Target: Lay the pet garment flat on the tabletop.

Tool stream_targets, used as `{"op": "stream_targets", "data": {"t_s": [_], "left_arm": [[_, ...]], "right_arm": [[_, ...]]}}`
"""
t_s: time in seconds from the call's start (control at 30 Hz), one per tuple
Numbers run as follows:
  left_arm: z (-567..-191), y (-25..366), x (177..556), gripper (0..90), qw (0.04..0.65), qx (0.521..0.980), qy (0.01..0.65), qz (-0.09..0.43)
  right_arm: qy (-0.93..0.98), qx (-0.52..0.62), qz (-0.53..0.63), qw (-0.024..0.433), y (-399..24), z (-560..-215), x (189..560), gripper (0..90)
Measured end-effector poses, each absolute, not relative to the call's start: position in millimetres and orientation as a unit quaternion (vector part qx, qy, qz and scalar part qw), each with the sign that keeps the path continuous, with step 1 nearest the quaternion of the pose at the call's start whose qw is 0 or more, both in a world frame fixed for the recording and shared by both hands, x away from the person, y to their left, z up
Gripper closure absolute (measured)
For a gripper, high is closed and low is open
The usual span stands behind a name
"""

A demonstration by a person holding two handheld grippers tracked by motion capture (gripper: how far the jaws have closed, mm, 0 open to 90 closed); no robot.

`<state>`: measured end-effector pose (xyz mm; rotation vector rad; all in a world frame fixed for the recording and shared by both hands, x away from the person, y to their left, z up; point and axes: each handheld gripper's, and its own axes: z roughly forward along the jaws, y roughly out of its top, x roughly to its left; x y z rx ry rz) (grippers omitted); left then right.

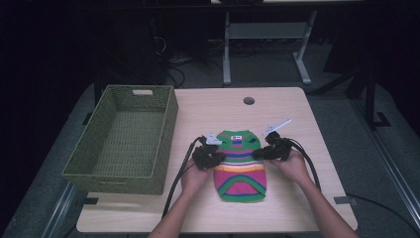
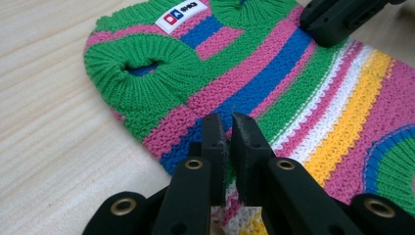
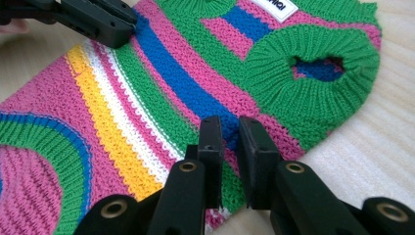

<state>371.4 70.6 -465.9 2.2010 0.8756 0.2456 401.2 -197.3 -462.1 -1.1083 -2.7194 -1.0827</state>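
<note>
We see the left tool [image 1: 212,157] and the right tool [image 1: 261,152] each pinching an edge of the striped sweater [image 1: 241,166] on the tabletop [image 1: 287,198].

Left gripper [image 1: 214,157] and right gripper [image 1: 259,152] low over the table, tips turned inward toward each other. Jaws of both nearly closed, each pair pinching the knit sweater's [image 1: 241,163] edge. Both hands wrapped around the gripper bodies, forearms entering from the bottom edge.
</note>
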Motion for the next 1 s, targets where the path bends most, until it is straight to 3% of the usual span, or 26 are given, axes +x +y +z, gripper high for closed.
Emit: {"op": "stream_targets", "data": {"t_s": [0.3,0.67,1.0], "left_arm": [[-465.9,71.1,375.3,80.4,0.37,0.856,0.347,0.099],[-456.2,75.4,370.9,72.4,0.381,0.852,0.345,0.101],[-448.6,81.0,366.9,58.4,0.397,0.845,0.347,0.092]], "right_arm": [[-0.862,-0.361,-0.357,0.01,-200.4,-464.2,402.8,77.2],[-0.85,-0.359,-0.384,0.018,-208.3,-456.1,400.7,62.8],[-0.847,-0.357,-0.394,0.022,-215.6,-447.2,397.7,54.5]]}}
